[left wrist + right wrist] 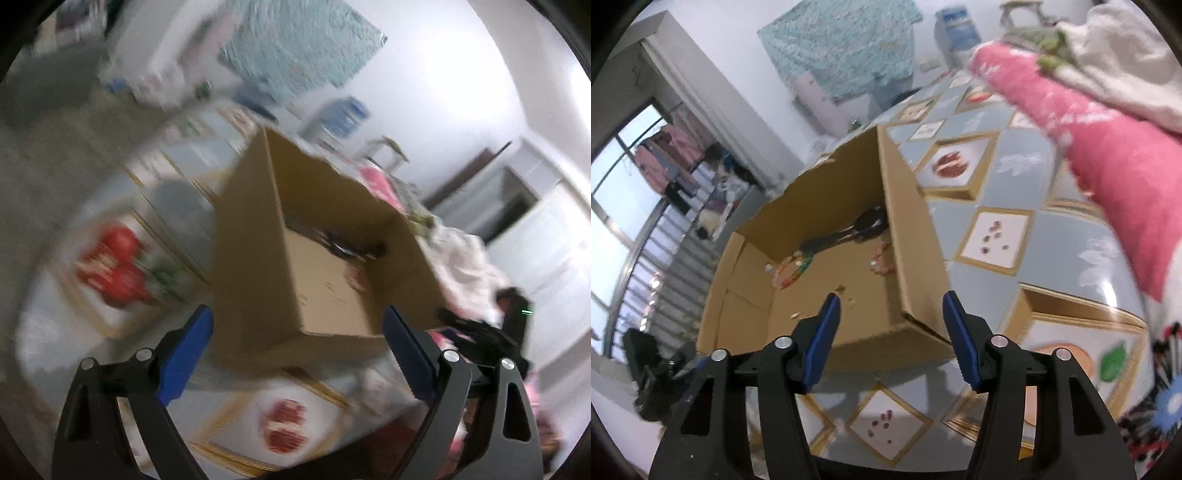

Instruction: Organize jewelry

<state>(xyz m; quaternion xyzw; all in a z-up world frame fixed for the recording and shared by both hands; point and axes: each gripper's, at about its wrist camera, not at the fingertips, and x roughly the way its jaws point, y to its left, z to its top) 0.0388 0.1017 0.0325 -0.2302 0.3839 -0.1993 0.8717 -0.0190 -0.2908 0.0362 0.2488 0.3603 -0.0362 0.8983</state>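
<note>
Two claws hang open and empty over your patterned surface. Your left claw frames the cardboard box, mid-frame and blurred. In the right view, beaded jewelry lies at centre-left on the box floor, your right claw just below it. You seem between pieces; next, find loose jewelry outside the box.

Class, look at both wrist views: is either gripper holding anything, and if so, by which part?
Nothing is held. The left gripper and the right gripper both stand open and empty in front of the cardboard box.
</note>
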